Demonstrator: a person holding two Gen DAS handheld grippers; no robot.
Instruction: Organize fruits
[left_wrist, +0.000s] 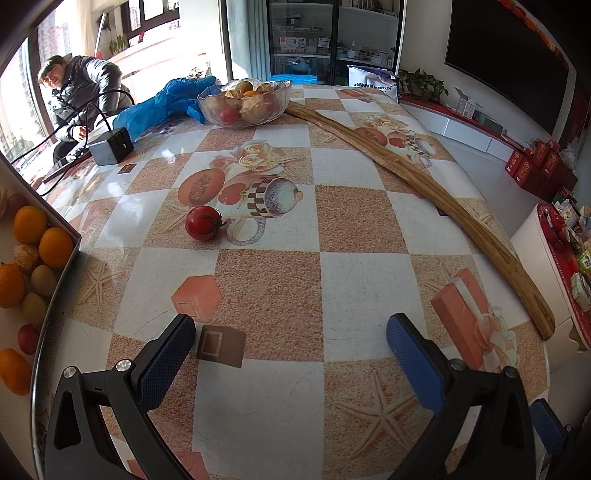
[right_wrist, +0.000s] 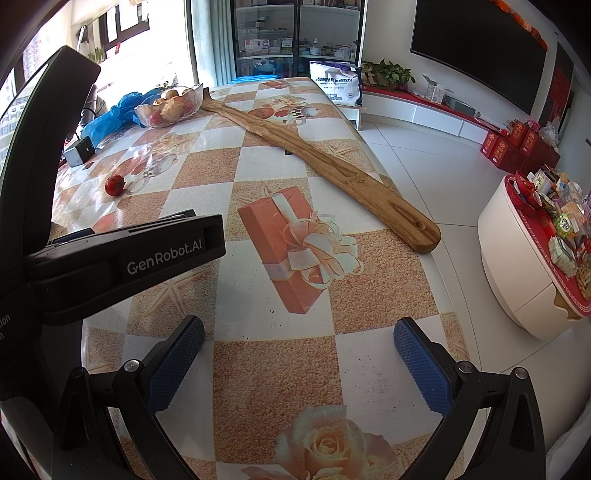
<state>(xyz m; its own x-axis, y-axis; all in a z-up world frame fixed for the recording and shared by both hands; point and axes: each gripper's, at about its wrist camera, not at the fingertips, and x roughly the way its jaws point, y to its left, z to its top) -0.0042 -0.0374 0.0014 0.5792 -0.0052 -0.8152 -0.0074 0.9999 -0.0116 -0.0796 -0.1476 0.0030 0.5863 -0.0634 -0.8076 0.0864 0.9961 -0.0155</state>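
A red tomato (left_wrist: 203, 222) lies alone on the checkered tablecloth, ahead and left of my left gripper (left_wrist: 291, 347), which is open and empty above the table. The tomato also shows small in the right wrist view (right_wrist: 115, 185). A glass bowl (left_wrist: 243, 99) with fruit and crumpled paper stands at the table's far end; it also shows in the right wrist view (right_wrist: 170, 106). A box (left_wrist: 72, 240) at the left edge holds several oranges, kiwis and red fruits. My right gripper (right_wrist: 299, 349) is open and empty over the near right part of the table.
A long wooden board (left_wrist: 424, 184) lies diagonally along the table's right side. A grey power block (left_wrist: 110, 146) with cables and a blue plastic bag (left_wrist: 166, 99) sit at the far left. A person (left_wrist: 77, 92) sits by the window. The left gripper's body (right_wrist: 122, 258) fills the right view's left.
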